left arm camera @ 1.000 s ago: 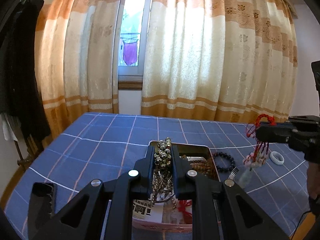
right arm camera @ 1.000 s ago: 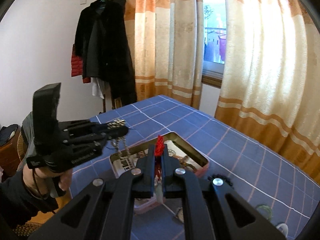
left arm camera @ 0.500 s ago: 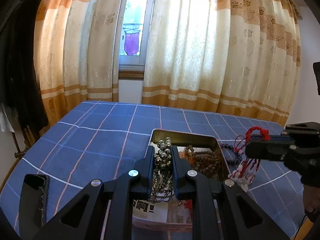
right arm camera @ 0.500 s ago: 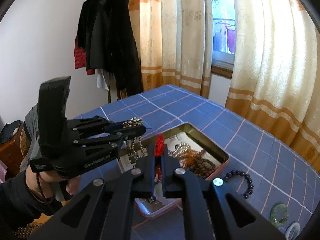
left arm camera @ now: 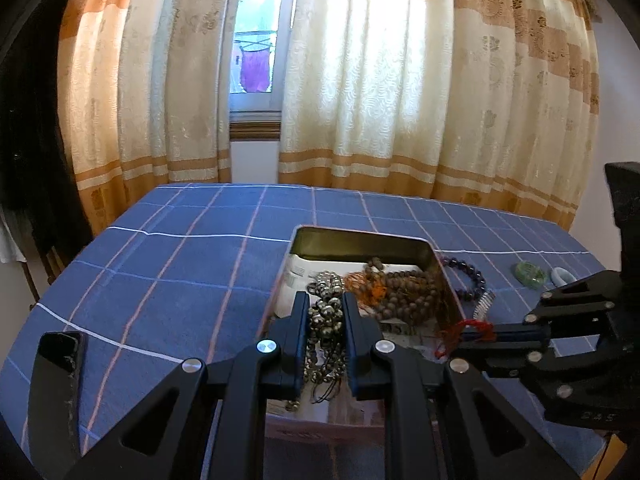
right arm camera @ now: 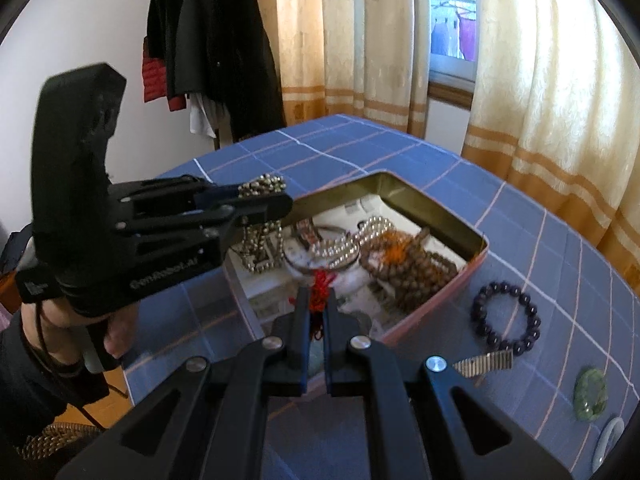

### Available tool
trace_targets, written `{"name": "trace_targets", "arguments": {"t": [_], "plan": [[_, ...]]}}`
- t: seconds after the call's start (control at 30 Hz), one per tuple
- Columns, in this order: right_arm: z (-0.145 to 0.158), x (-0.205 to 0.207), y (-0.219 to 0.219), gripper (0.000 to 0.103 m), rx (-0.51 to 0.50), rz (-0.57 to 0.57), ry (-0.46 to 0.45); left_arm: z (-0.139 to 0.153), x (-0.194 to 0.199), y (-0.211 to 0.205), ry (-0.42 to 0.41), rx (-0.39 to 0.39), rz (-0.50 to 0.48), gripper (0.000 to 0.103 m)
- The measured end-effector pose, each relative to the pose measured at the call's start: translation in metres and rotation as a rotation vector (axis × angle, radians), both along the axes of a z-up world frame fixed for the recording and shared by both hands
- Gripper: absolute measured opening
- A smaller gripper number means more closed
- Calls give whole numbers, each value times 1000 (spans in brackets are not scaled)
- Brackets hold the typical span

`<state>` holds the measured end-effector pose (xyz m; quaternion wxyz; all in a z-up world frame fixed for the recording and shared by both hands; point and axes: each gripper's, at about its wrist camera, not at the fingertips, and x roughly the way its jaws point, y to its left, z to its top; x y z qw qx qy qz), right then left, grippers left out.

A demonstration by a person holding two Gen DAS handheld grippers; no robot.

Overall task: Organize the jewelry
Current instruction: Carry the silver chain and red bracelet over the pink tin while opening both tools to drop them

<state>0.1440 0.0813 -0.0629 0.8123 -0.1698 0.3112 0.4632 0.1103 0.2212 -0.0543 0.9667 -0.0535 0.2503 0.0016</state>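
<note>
The left tongs [left arm camera: 326,316] are clenched on a string of shiny metal beads [left arm camera: 329,320]. The beads hang down between the two black fingers, over the near end of the open tin box [left arm camera: 362,236].

The right tongs [right arm camera: 316,306] are clenched on a red cord [right arm camera: 320,292]. The cord hangs into the same box.

The tin box sits on the bench [left arm camera: 180,264], which has a blue checked cloth, close to the near edge. Inside the box lie brown wooden beads [right arm camera: 408,264], a pearl string [right arm camera: 344,244] and some paper.

Just beside the box, on the right side of the bench, lies a dark purple bead bracelet [right arm camera: 506,318]. Next to it is a small gold clip [right arm camera: 486,362]. Nearer the right edge are a green stone [right arm camera: 590,394] and a pale ring [right arm camera: 608,438].

A hand [right arm camera: 100,320] holds the left tongs from below. Curtains [left arm camera: 400,80] hang behind the far edge of the bench.
</note>
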Motion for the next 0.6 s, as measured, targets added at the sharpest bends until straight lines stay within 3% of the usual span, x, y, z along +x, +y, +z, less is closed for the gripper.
{"name": "trace_targets", "arguments": {"t": [0.07,0.1,0.2,0.23,0.27,0.33,0.6], "plan": [[-4,0,-2,9,-9,11,18,-1,-1,-3,5,-3,-8,20],[-6,-1,-2,10,-14,13,22,-2,-1,-3,9,-4,-3,29],[-8,-2,-4,23,-14,8,21,-1,-8,-3,-17,-8,41,82],[-7,-2,-6,39,-3,4,20,0,-11,-2,-37,-17,53,87],[-5,-3,-9,60,9,-4,12,1,-13,-1,-46,-26,54,87],[-1,-4,-13,70,27,-18,-10,4,-16,1,-51,-45,46,87],[12,-4,-50,69,77,-71,-26,9,-23,17,-78,-93,105,87]]}}
